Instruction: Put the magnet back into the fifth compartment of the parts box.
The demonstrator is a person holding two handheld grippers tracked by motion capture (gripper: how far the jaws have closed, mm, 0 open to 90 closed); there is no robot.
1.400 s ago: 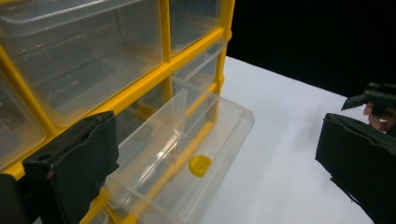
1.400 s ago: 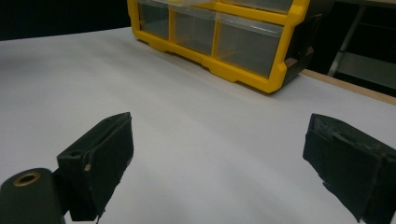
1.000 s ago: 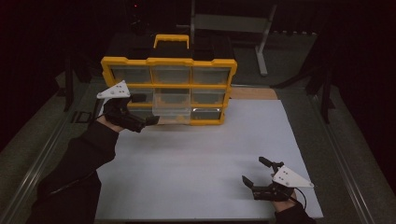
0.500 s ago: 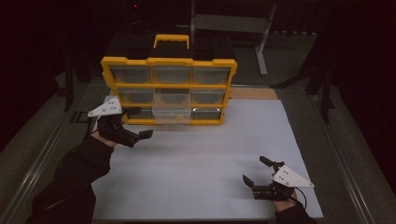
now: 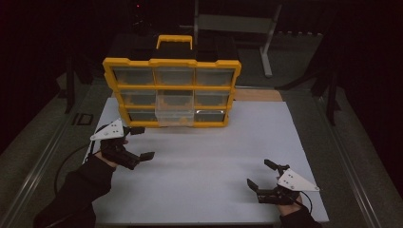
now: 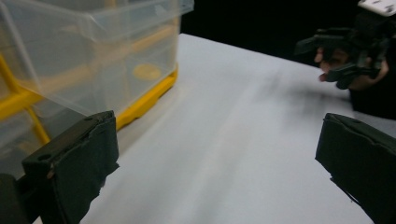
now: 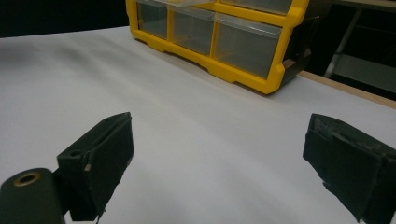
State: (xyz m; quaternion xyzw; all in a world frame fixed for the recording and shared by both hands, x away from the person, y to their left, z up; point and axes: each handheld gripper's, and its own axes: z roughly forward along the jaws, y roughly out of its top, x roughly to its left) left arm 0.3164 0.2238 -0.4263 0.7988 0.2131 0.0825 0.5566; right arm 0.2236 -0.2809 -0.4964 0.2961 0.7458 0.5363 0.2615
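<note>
A yellow organizer with clear drawers stands upright at the back of the white table. One clear drawer in its middle column sticks out toward me; it looms close in the left gripper view. My left gripper hovers open in front of the organizer's lower left corner, holding nothing. My right gripper rests open near the table's front right, its jaws wide apart and empty, facing the organizer.
A black handle-topped case sits behind the organizer. A wooden strip edges the table's back right. A metal stand rises in the dark background. The right gripper and hand show far off in the left gripper view.
My left gripper has drawn back from the organizer's front, toward me and to the left. The right gripper has stayed put.
</note>
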